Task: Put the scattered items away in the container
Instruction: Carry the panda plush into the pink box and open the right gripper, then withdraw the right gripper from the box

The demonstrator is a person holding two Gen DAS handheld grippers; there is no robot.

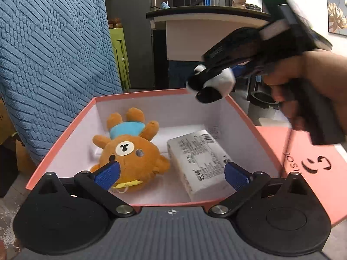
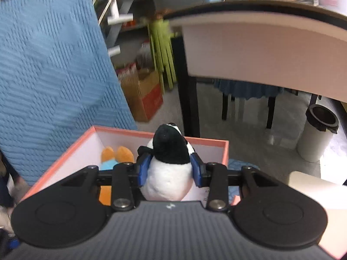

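Note:
A pink box (image 1: pixel 256 127) with a white inside holds a brown plush bear (image 1: pixel 132 153) on the left and a white wrapped packet (image 1: pixel 201 162) on the right. My left gripper (image 1: pixel 172 174) hangs open over the box's near edge with nothing between its blue pads. My right gripper (image 2: pixel 170 170) is shut on a black and white plush penguin (image 2: pixel 169 164), held above the box (image 2: pixel 216 145). In the left wrist view the penguin (image 1: pixel 211 83) hangs over the box's far right corner, carried by a hand (image 1: pixel 303 82).
The pink box lid (image 1: pixel 312 164) lies right of the box. A blue quilted cover (image 1: pixel 52 49) rises on the left. Behind stand a table (image 2: pixel 260 43), chairs, a cardboard box (image 2: pixel 145 99) and a white bin (image 2: pixel 318 132).

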